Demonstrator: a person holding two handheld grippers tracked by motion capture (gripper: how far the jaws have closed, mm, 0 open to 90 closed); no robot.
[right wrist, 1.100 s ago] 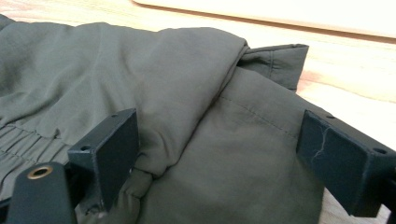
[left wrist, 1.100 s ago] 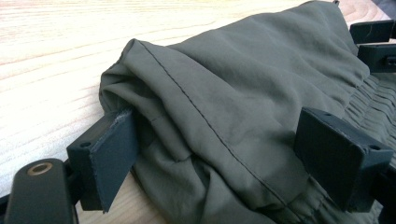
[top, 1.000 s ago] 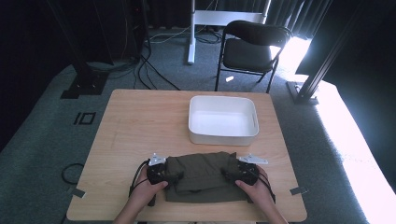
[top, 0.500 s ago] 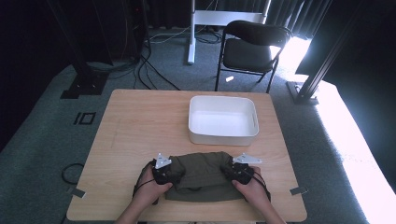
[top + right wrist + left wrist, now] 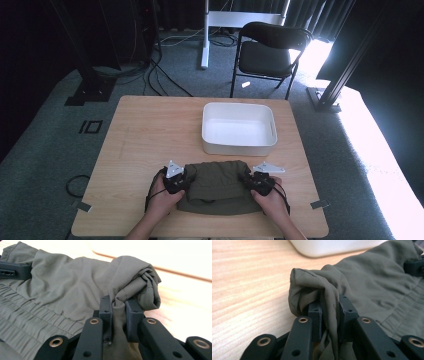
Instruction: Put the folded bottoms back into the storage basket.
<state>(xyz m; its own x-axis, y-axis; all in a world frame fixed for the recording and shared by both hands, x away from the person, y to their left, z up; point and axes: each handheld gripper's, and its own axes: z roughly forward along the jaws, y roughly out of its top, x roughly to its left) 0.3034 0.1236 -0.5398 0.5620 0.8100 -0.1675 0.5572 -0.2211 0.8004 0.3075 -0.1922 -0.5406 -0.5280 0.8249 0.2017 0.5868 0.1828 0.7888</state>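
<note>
1. The olive garment (image 5: 216, 186) lies folded on the wooden table (image 5: 150, 130), at the near edge, just on the person's side of the white bin (image 5: 239, 128). An elastic, gathered band shows along its near part in the right gripper view.
2. The left gripper (image 5: 176, 181) sits at the garment's left end, well to the left of the bin's near-left corner. Its jaws have just been closing and now pinch a bunched fold of the cloth – in the left gripper view the fabric (image 5: 329, 302) is squeezed between the two black pads and spills up over them.
3. The right gripper (image 5: 256, 181) sits at the garment's right end, near the bin's near-right corner. Its jaws have likewise just been closing, and they clamp a gathered wad of cloth (image 5: 125, 290) between the pads.
4. Each hand wraps its gripper from the near side of the bin: left hand (image 5: 162, 197), right hand (image 5: 272, 197). A black cable (image 5: 150, 192) loops beside the left one.
5. The bin stands past the garment, close to it but not touching as far as the high view tells – a thin strip of tabletop shows between them. Its inside is white and bare.
6. Nothing lies between the garment and the bin's near wall.
7. Beyond the bin, off the table, a black folding chair (image 5: 270, 55) stands on the grey carpet (image 5: 50, 150), with a white stand (image 5: 205, 35) to the chair's left and loose cables (image 5: 160, 75) trailing farther left.
</note>
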